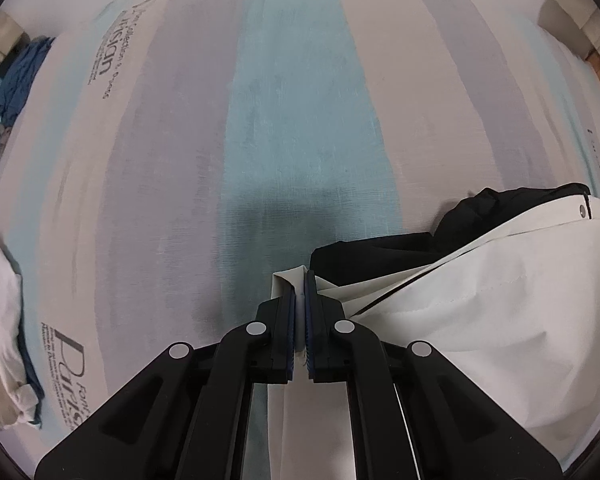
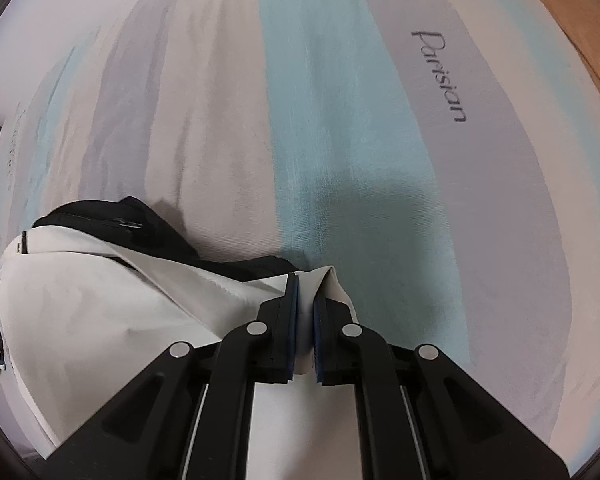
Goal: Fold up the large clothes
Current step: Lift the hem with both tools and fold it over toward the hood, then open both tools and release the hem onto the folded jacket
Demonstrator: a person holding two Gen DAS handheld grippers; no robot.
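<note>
- beneath us lies a bed under a striped sheet [image 1: 300,120] in teal, grey and pale bands, printed with lettering; a wooden floor [image 2: 572,8] shows past its far edge.
- we hold a white-and-black garment [image 1: 480,320] low on the bed, bunched between our two tools.
- our left tongs [image 1: 300,292] are pressed together on a white corner of it; our right tongs [image 2: 305,292] pinch another white fold, with cloth bulging between the pads.
- we judge it light, soft and limp, perhaps a little slick; it will sag and slide unless we grip at hems or corners and keep it taut.
- the black lining may slip against the white shell, so we should take both layers together.
- the left view alone shows a heap of blue clothes [image 1: 16,76] at the far side and a white bundle [image 1: 4,320] near the edge, plus a snap button [image 1: 583,210].
- the right view alone shows the word "parisian" [image 2: 440,76] whole.
</note>
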